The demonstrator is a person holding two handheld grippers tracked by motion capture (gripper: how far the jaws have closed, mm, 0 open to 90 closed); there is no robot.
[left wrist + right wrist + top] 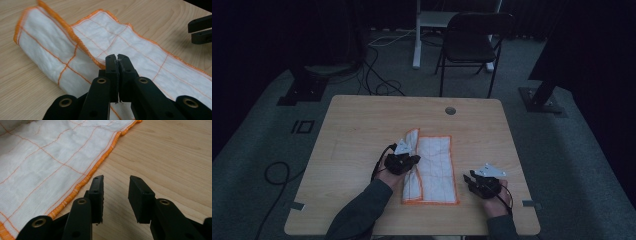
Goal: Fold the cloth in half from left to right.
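The white, orange-hemmed cloth (432, 170) lies mid-table (362, 125), its left edge folded over; the left gripper (117, 58) pinches that fold, while the right gripper (115, 195) rests parted just beside the hem

Your high view looks forward and down on the whole table (362, 120). Each gripper view sits low and close, sharing the cloth (130, 45) near the table's front edge.
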